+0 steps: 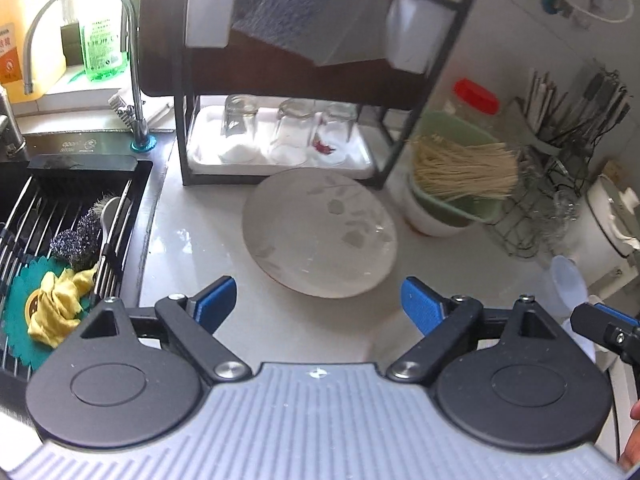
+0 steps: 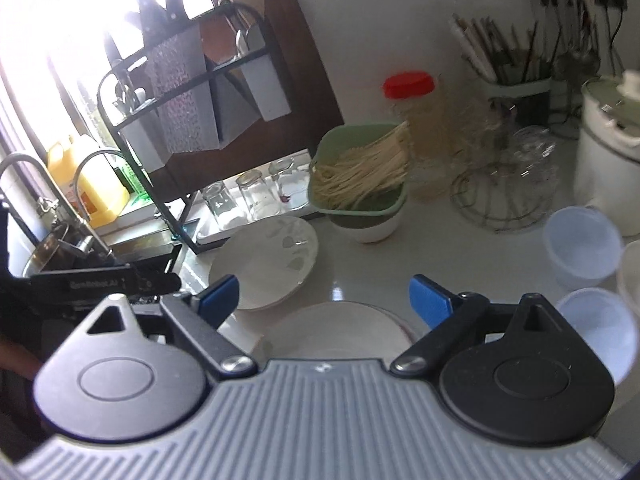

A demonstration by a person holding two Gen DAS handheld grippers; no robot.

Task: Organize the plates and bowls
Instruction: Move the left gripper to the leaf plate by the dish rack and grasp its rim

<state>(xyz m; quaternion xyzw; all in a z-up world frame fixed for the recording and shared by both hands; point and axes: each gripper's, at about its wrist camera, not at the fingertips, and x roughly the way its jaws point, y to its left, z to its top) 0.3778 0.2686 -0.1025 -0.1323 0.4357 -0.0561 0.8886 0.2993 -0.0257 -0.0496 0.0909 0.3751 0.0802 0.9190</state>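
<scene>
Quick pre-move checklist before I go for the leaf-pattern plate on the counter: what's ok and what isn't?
1. Left claw open, nothing in it: ok.
2. Right claw open, nothing in it: ok.
3. Leaf-pattern plate lying flat on the counter, nothing on it: ok.
4. Plate clear of the dish rack: not ok, far rim sits close to its base.
5. Second plate under the right claw intact: cannot tell, mostly hidden.

White countertop (image 1: 192,240) – leaf-print plate (image 1: 320,232), black dish rack (image 1: 280,172), noodle basket's bowl (image 1: 432,220) and 2 plastic bowls (image 2: 580,246) sit on it.
</scene>
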